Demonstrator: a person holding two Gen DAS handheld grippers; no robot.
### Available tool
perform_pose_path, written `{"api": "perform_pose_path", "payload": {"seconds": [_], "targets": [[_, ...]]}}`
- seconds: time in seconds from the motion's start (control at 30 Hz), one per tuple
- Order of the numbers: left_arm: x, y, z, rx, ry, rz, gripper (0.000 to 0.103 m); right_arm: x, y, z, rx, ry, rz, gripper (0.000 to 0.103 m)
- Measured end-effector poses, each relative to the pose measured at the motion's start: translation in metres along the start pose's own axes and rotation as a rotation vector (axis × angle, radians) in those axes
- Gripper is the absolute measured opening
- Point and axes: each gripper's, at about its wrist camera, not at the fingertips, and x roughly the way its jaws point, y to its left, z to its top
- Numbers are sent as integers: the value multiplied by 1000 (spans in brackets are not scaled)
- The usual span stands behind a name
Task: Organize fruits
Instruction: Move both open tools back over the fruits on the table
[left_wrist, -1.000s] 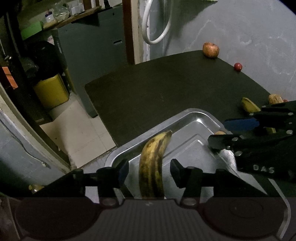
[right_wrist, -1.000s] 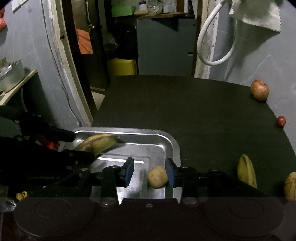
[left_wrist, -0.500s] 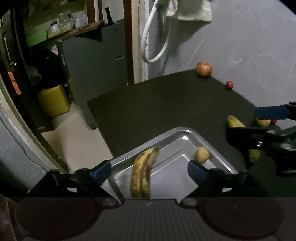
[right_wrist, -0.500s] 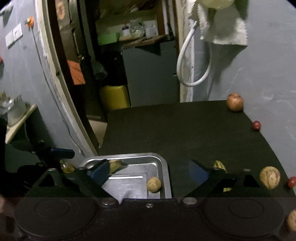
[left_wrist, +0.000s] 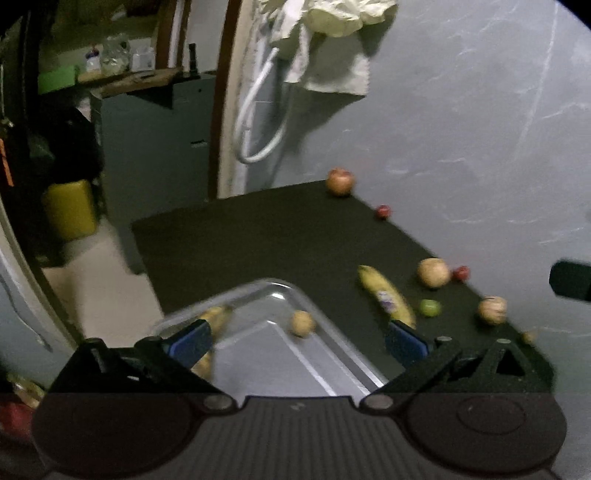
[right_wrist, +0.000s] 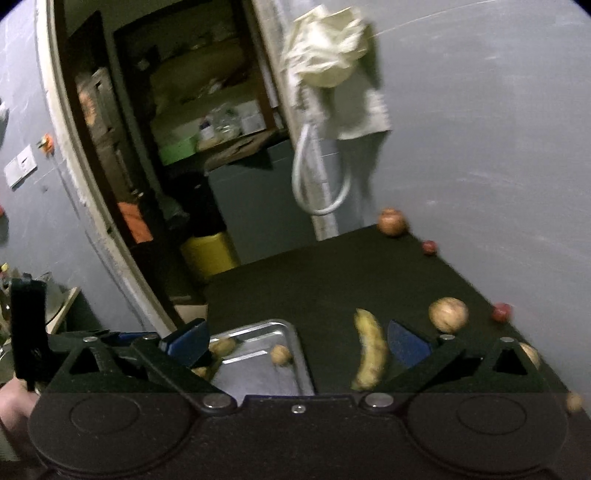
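Both grippers, left (left_wrist: 297, 338) and right (right_wrist: 295, 341), hang wide apart and empty over the shiny metal tray (left_wrist: 332, 363). Inside lie a speckled curved banana (left_wrist: 216, 319) and a small round fruit (left_wrist: 302, 323); a second banana (left_wrist: 386, 297) rests on the matte black table (left_wrist: 258, 236).

Two bananas show: one in the tray (left_wrist: 332, 354), one on the table (left_wrist: 258, 236). Red fruits number three, and there is one green fruit (left_wrist: 429, 307).

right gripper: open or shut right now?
Open. In the right wrist view the right gripper has its blue pads spread wide with nothing between them; the tray and banana lie beyond.
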Motion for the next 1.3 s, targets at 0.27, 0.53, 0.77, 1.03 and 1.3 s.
{"api": "perform_pose_path", "payload": {"seconds": [0.27, 0.53, 0.77, 1.03, 1.3], "targets": [[-33, -43, -20, 38, -5, -39, 102, -78, -24, -40, -3, -43, -108, 102], [-58, -102, -26, 144, -57, -49, 102, -126, -50, -76, 39, -97, -62, 102], [-73, -128, -34, 195, -61, -24, 102, -150, -61, -84, 56, -174, -67, 102], [-68, -131, -33, 229, -22, -4, 102, -124, -80, -94, 127, -80, -119, 102], [-12, -130, -10, 281, 32, -86, 102, -119, -99, -86, 225, -174, -251, 102]]}}
